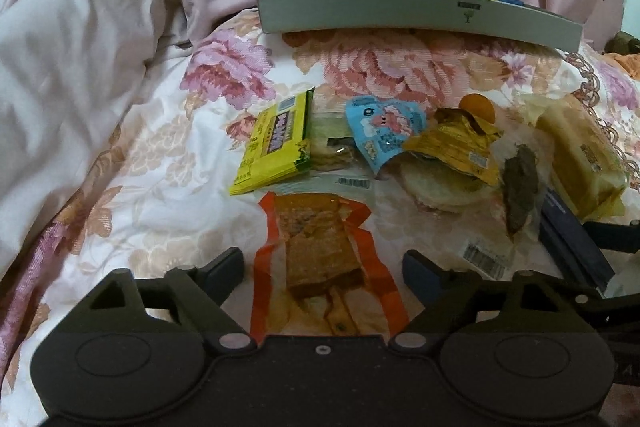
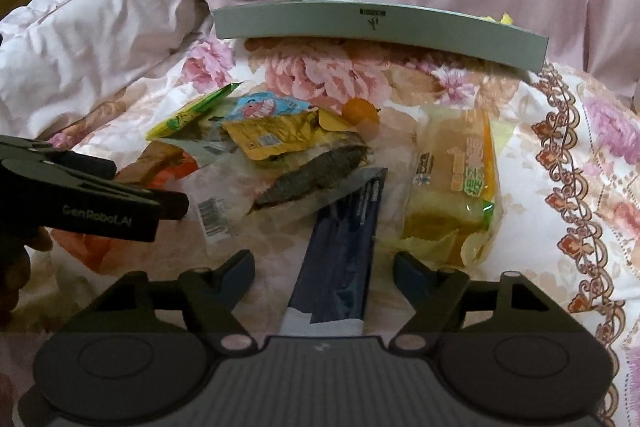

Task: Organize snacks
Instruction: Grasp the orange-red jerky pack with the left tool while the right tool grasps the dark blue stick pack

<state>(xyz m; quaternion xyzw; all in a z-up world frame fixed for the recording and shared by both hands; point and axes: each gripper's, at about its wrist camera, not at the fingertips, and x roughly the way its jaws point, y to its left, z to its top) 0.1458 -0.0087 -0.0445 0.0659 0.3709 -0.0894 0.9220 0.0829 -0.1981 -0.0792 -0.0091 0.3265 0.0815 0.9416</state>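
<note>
A pile of snacks lies on a floral bedspread. My left gripper [image 1: 323, 269] is open, its fingers on either side of an orange-edged packet with a brown slab [image 1: 320, 247]. My right gripper [image 2: 323, 269] is open, its fingers on either side of a dark blue packet [image 2: 340, 247]. Beyond lie a yellow-green pack [image 1: 276, 147], a light blue pouch [image 1: 384, 131], a gold wrapper [image 1: 456, 147], a clear bag with a dark piece [image 2: 308, 179] and a wrapped cake loaf [image 2: 456, 187]. The left gripper also shows at the left of the right wrist view [image 2: 144, 187].
A grey box [image 1: 416, 13] stands behind the snacks, with yellow and blue items showing over its rim; it also shows in the right wrist view [image 2: 380, 27]. A small orange fruit [image 2: 360, 111] lies by the pile. A pink quilt [image 1: 100, 47] is bunched up left and behind.
</note>
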